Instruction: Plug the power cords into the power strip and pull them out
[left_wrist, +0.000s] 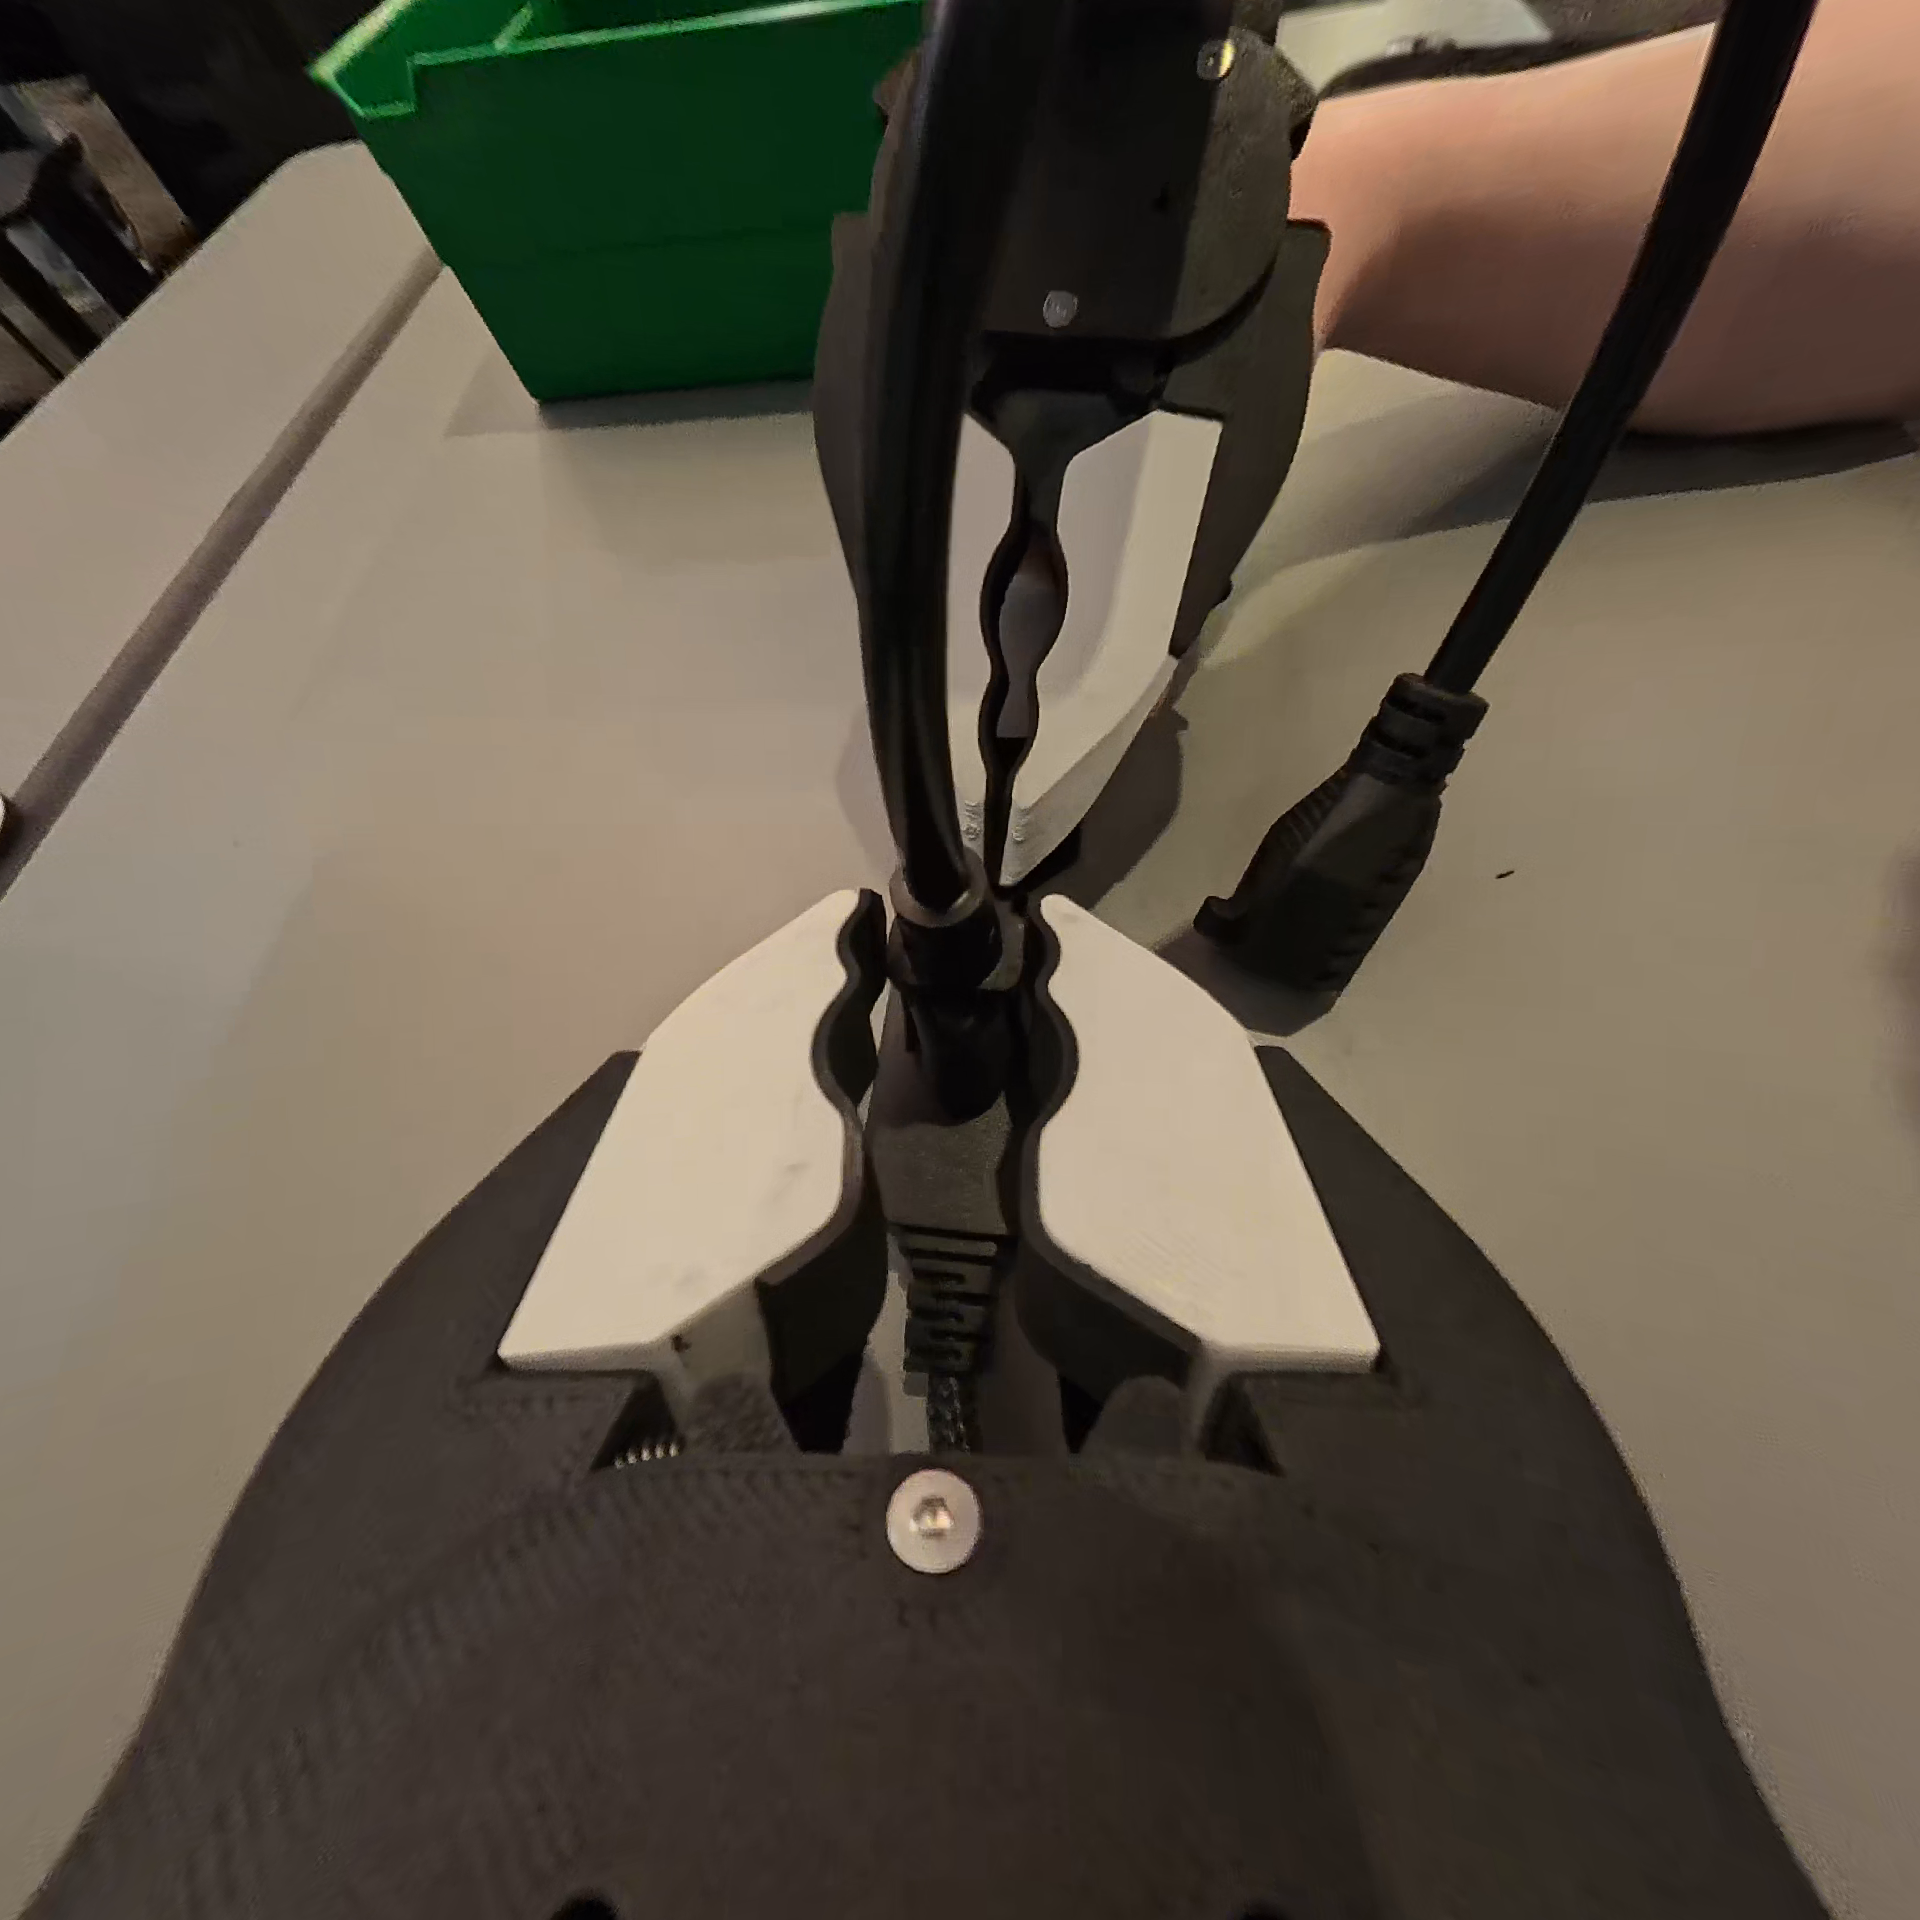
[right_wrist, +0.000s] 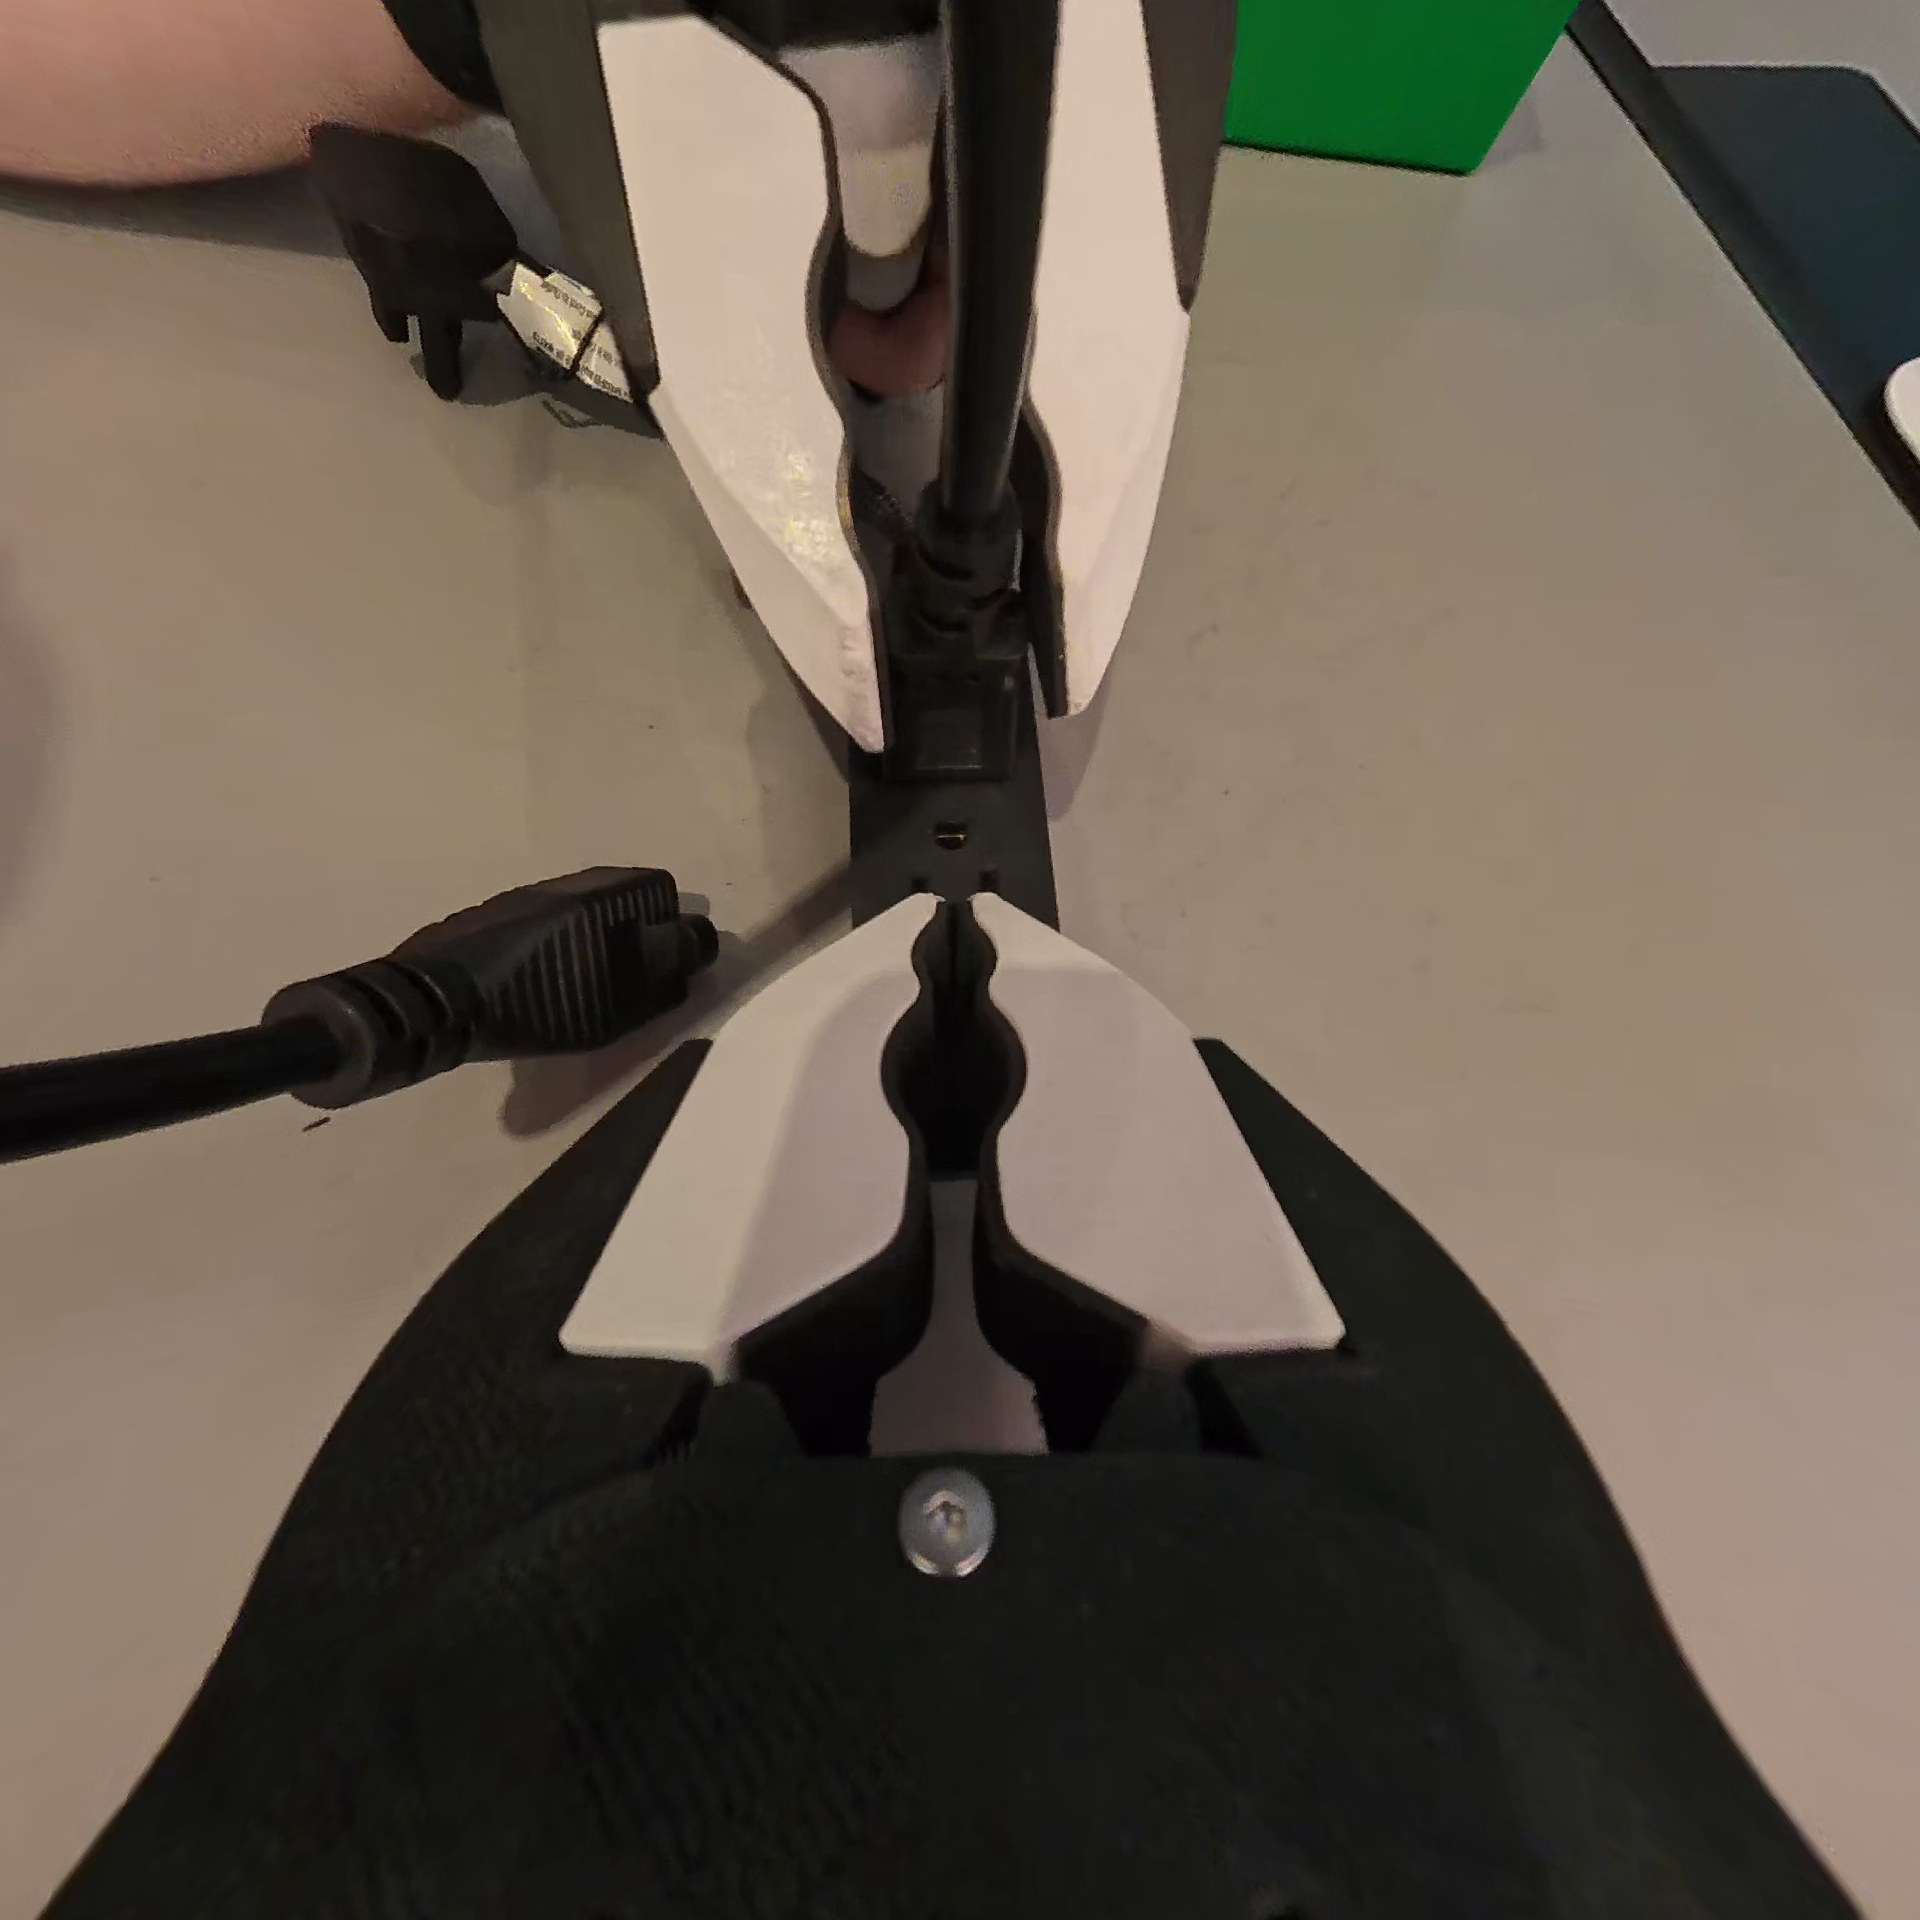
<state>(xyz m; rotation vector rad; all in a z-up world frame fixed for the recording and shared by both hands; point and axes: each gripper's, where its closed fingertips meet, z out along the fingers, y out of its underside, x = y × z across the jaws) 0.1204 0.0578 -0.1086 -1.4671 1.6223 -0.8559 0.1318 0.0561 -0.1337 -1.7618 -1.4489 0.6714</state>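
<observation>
While left gripper (left_wrist: 940, 935) clamps plug (left_wrist: 940, 1174); right gripper (right_wrist: 951, 909) empty.

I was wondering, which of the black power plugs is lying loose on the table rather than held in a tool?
The ribbed black plug lying on its side on the grey table, beside the black power strip. The other black plug stands clamped in the left tool.

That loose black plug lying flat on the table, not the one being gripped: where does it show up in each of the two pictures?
Left wrist view: the loose plug lies at mid-right, its cord rising to the upper right.
Right wrist view: it lies at mid-left, its cord running off the left edge.
Shared landmark: the green bin, top left in the left wrist view, top right in the right wrist view.
</observation>
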